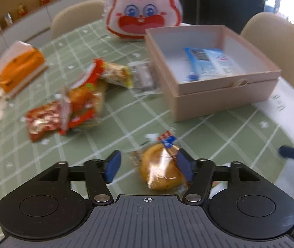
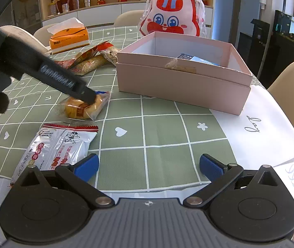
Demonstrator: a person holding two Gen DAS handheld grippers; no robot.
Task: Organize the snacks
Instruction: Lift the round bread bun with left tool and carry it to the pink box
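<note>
While the green checked tabletop (image 2: 163, 157) spreads under both my claws, the pink box (image 2: 184, 82) sits open at its far right with a blue packet (image 1: 211, 62) inside. A heap of red snacks (image 1: 74, 101) lies left of the box. The white packet (image 2: 62, 146) rests just beside my right claw (image 2: 149, 166), whose jaws stand wide apart over bare cloth. My left claw (image 1: 149, 168) gapes around the wrapped bun (image 1: 161, 169); one pad touches it.
</note>
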